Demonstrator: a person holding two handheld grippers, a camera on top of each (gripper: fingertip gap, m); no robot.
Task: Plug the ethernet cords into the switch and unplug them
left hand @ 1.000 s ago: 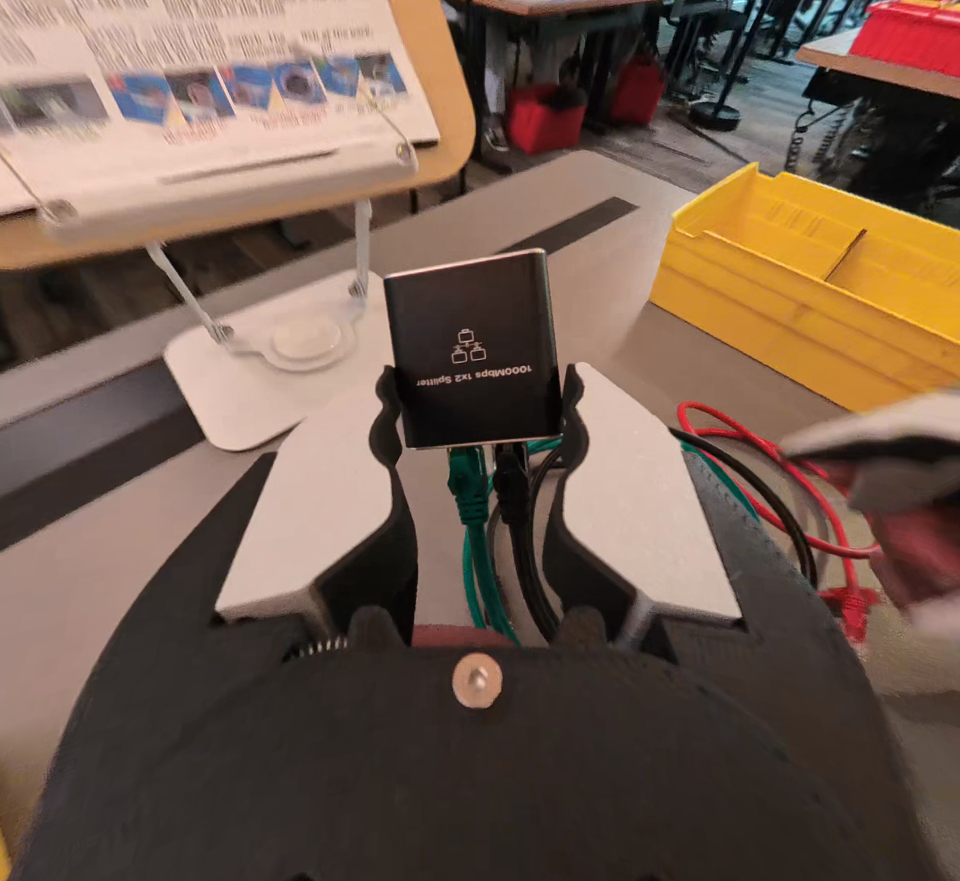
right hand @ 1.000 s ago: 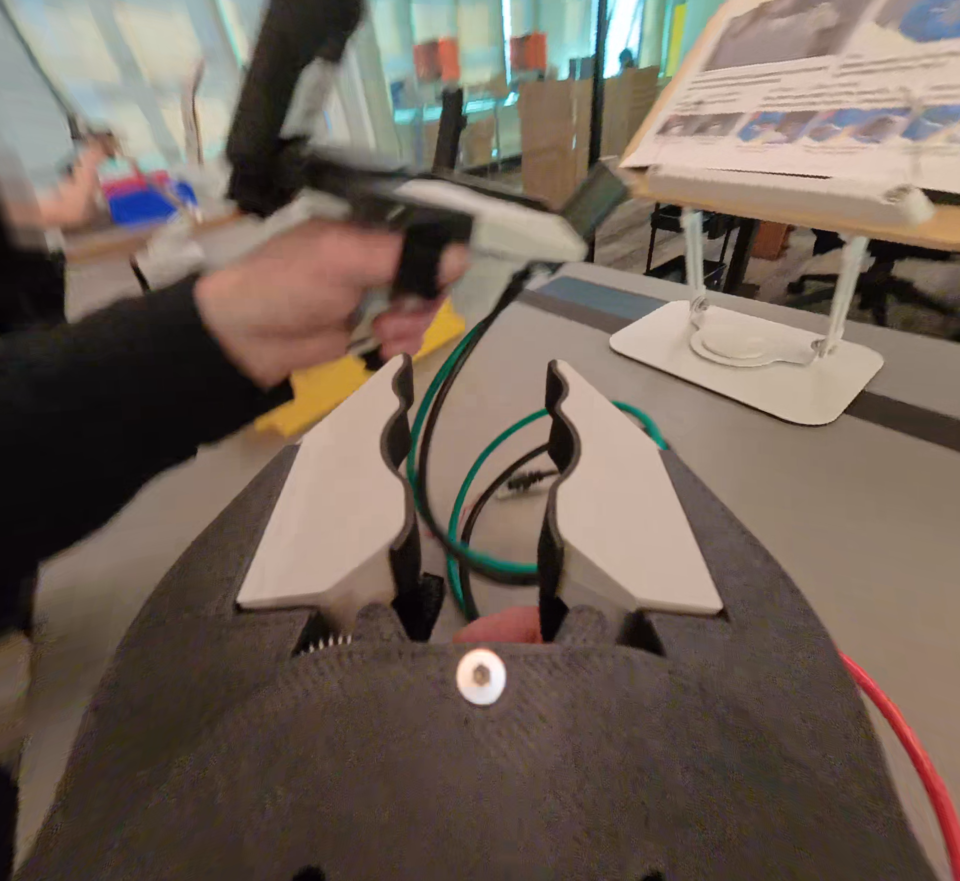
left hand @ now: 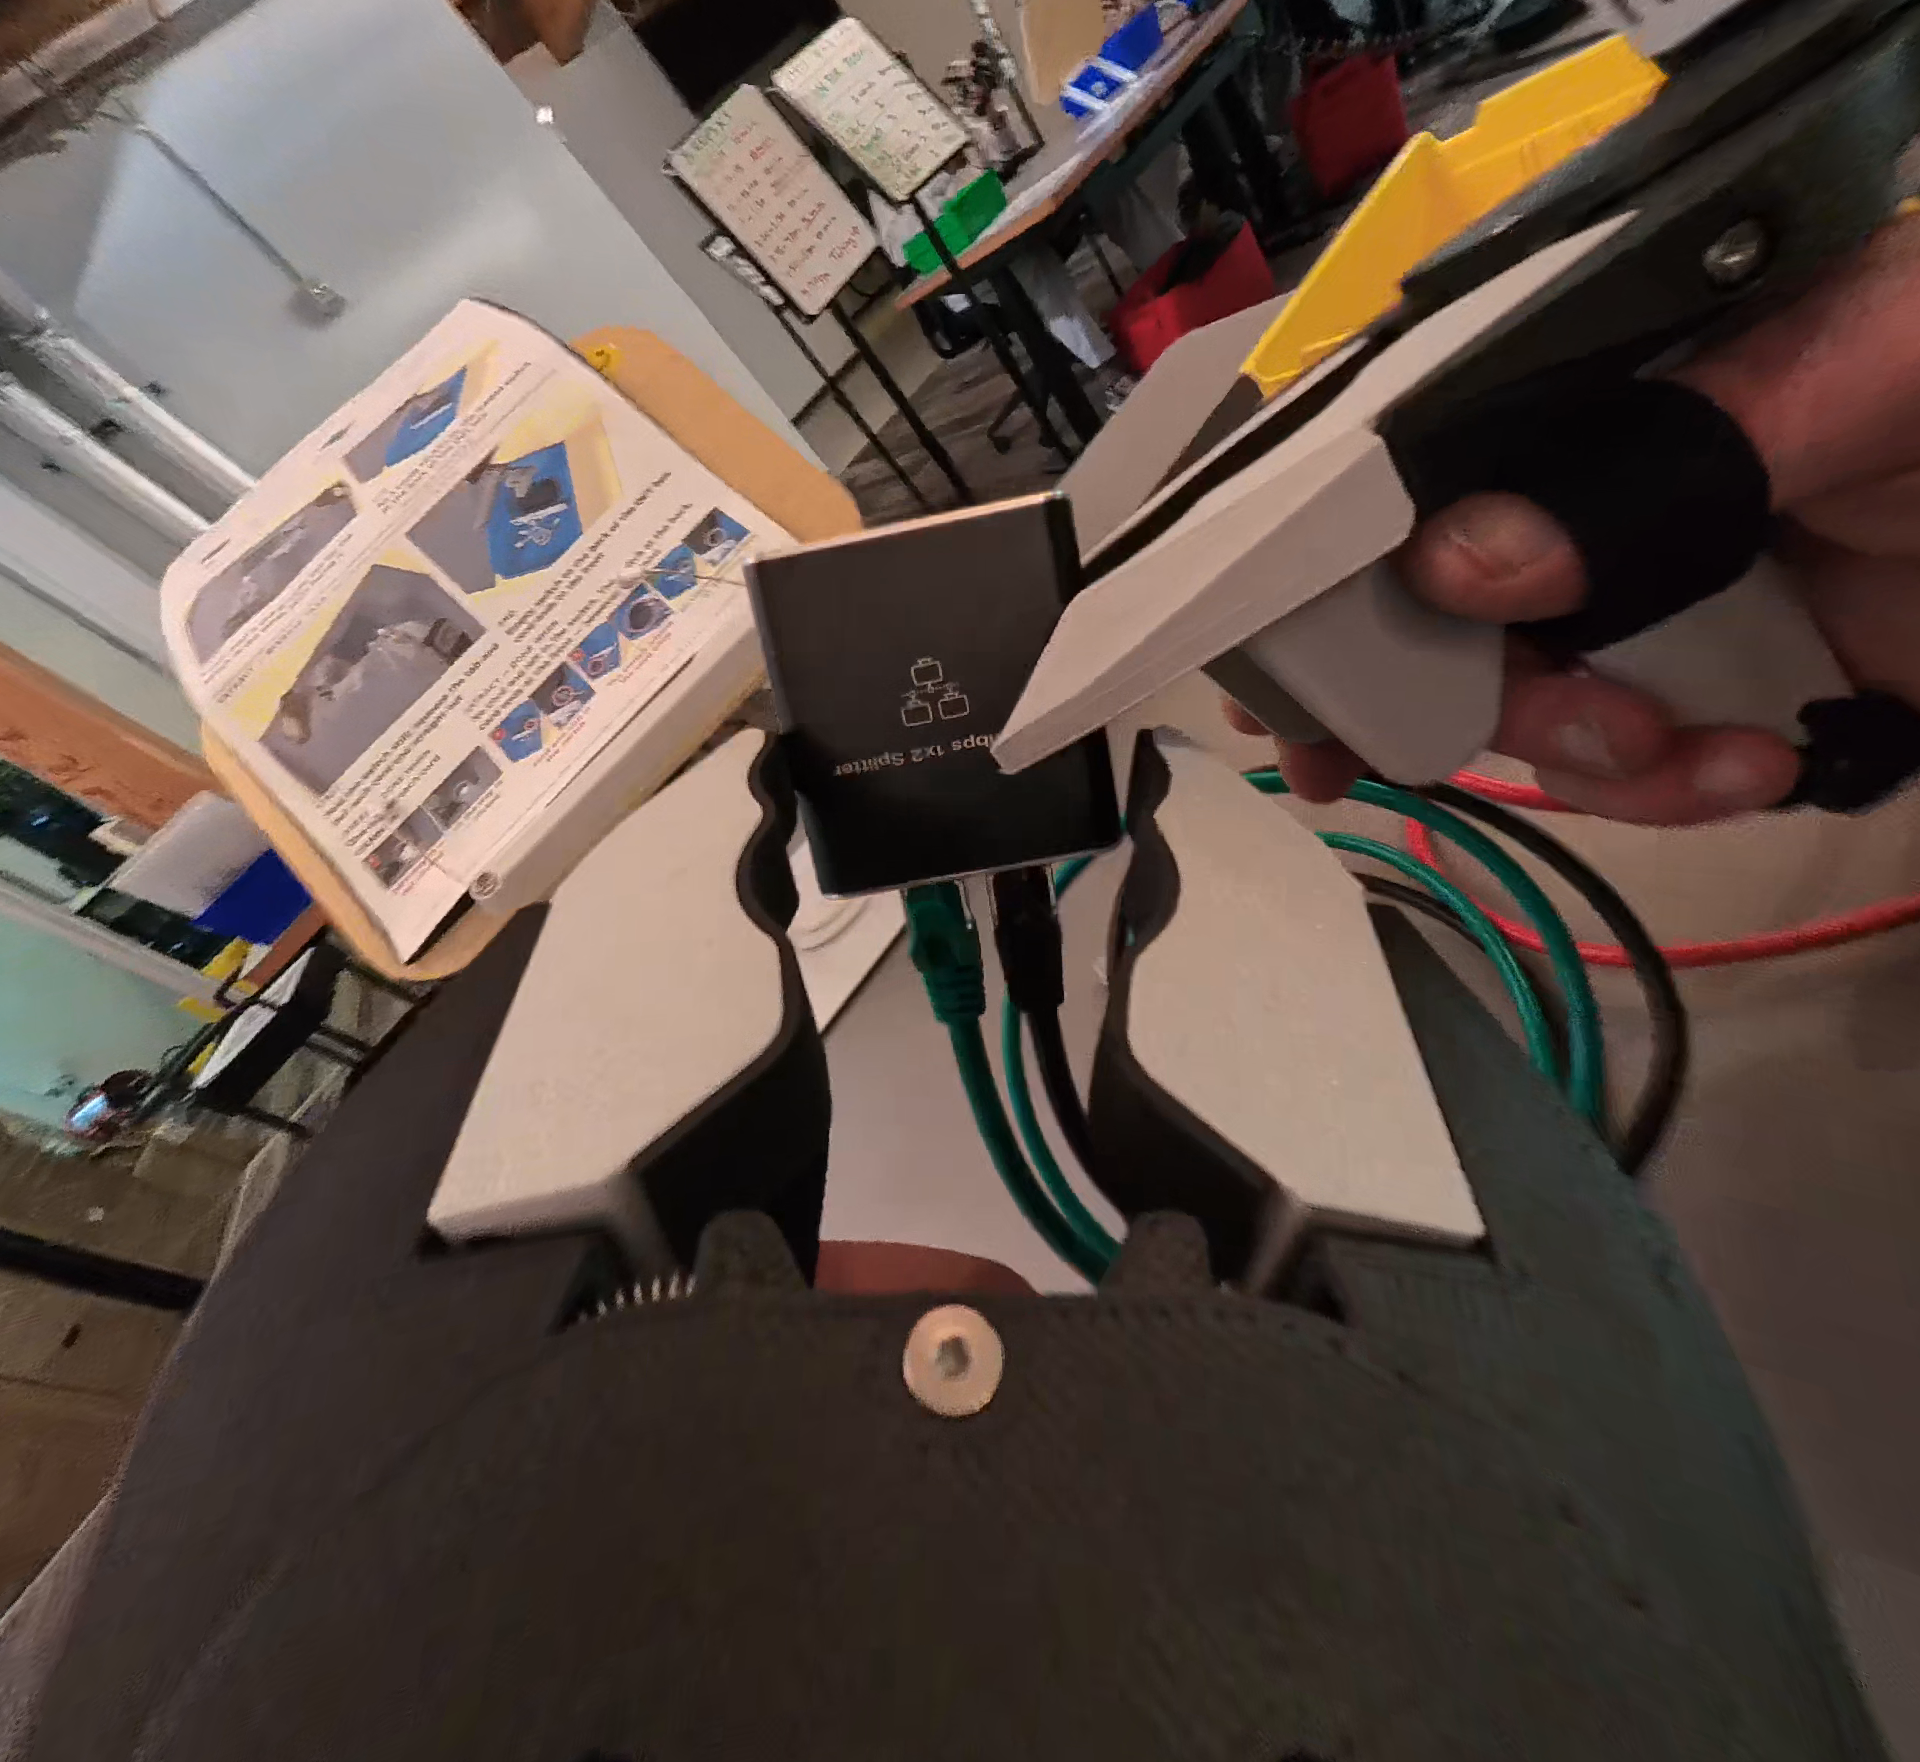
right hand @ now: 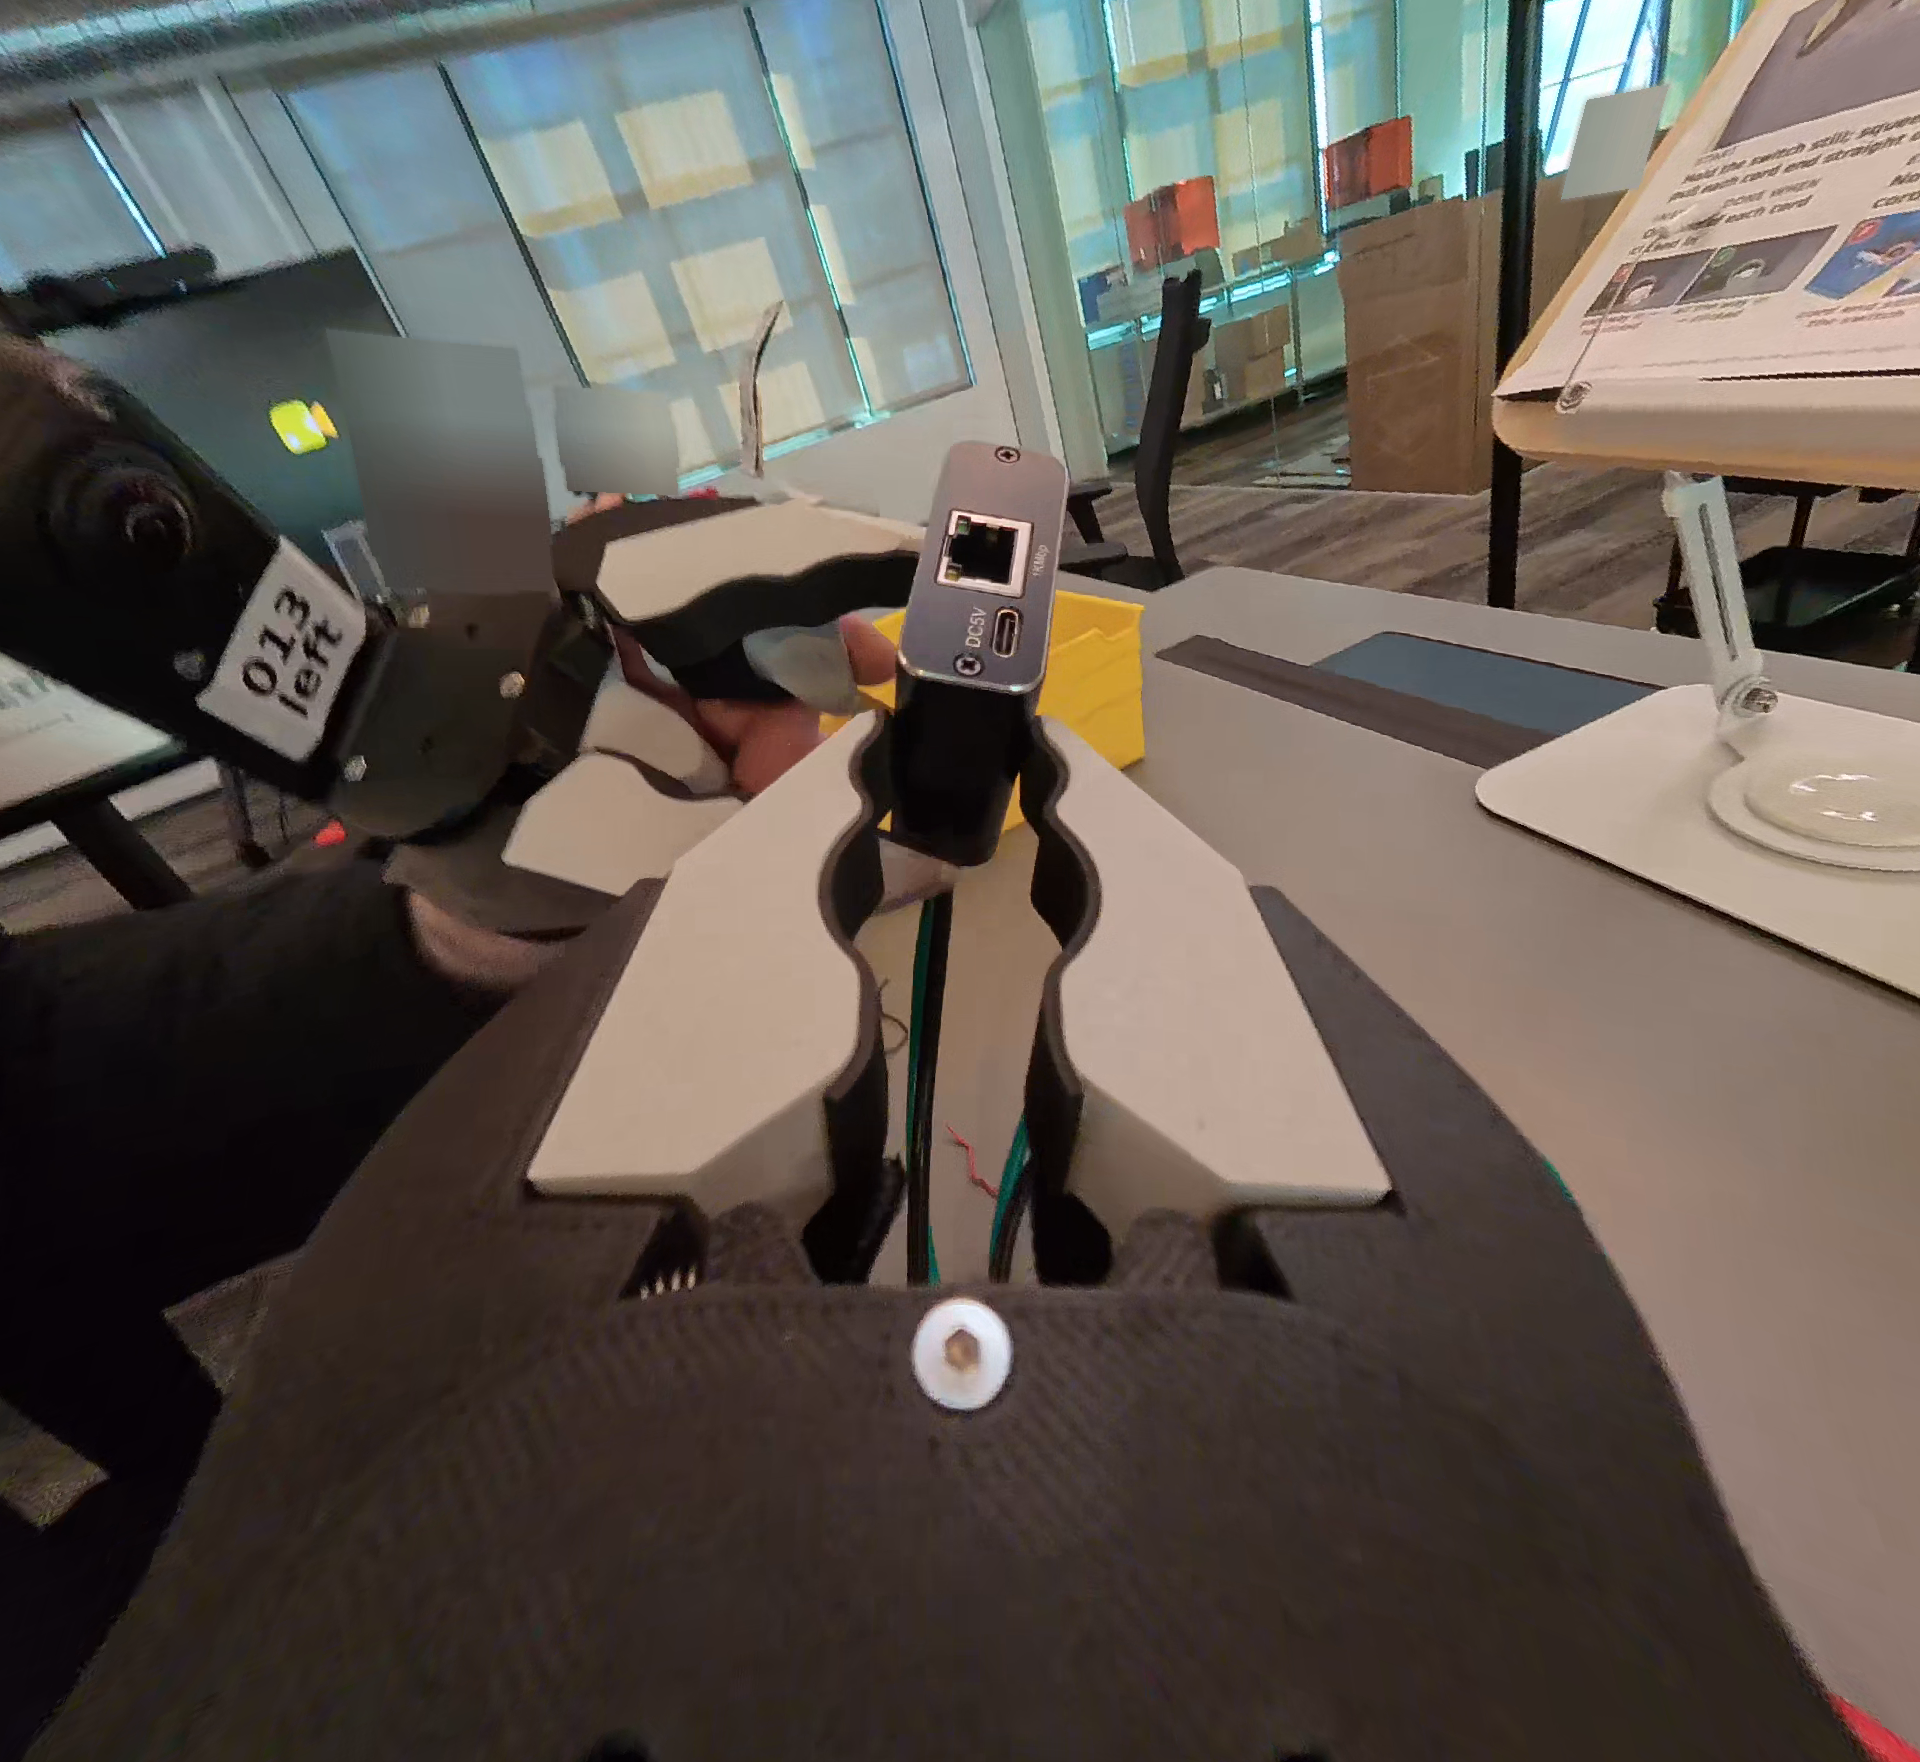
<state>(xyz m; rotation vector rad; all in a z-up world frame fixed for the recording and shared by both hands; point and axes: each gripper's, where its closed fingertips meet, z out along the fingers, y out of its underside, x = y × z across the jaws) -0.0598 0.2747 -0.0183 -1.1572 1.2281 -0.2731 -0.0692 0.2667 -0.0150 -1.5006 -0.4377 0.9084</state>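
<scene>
The switch [left hand: 914, 632], a small black metal box, is held up in the air above the table [right hand: 1351, 829], with both claws on it at once. The left gripper [left hand: 951, 777] is closed on its two narrow edges near the cord end, and the right gripper [right hand: 956, 777] is clamped across its two flat faces. The green cord [left hand: 940, 954] and the black cord [left hand: 1029, 943] are plugged side by side into the end that faces the left wrist camera. The single port on the opposite end [right hand: 982, 554] is empty. The red cord [left hand: 1558, 943] lies loose on the table. The box looks light and rigid, but its smooth shiny shell will probably slip in the pads when a plug is pushed or pulled, so it is better to hold it by the body, away from both port ends. The cords are soft and springy and would bend if taken far back. I think each must be held at the hard plug, directly behind the box. The small latch tab on a plug is likely the fragile part, so a pull should be straight.
</scene>
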